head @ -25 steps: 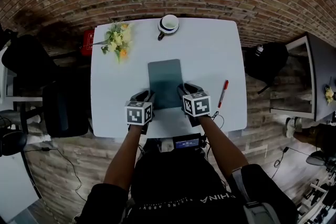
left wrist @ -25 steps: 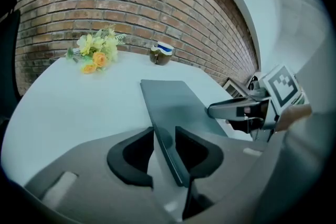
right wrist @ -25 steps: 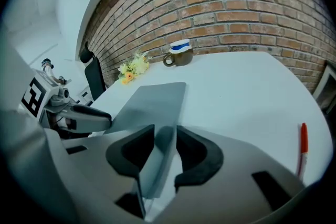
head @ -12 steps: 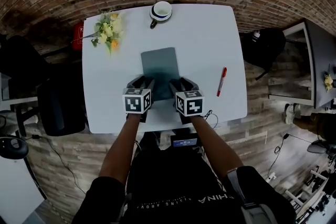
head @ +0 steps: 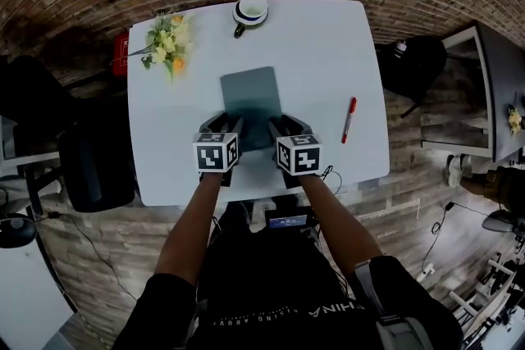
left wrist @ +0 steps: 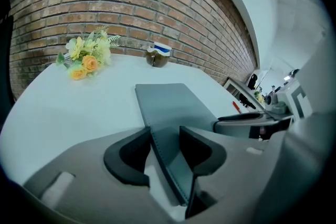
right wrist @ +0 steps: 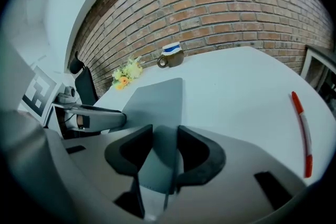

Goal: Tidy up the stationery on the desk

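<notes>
At the surface's (head: 328,53) near edge, left claw (left wrist: 165,132), just opened, and right claw (right wrist: 165,131), just narrowing, gape astride the grey notebook's (head: 250,98) near corners, not pinching. Red pen (head: 348,120) further right. Far edge: cup (head: 250,11), contents unseen; flowers (head: 164,41).

Grey notebook (head: 251,98), red pen (head: 349,120) apart

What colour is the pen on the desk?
Red; the pen shows best in the right gripper view.
</notes>
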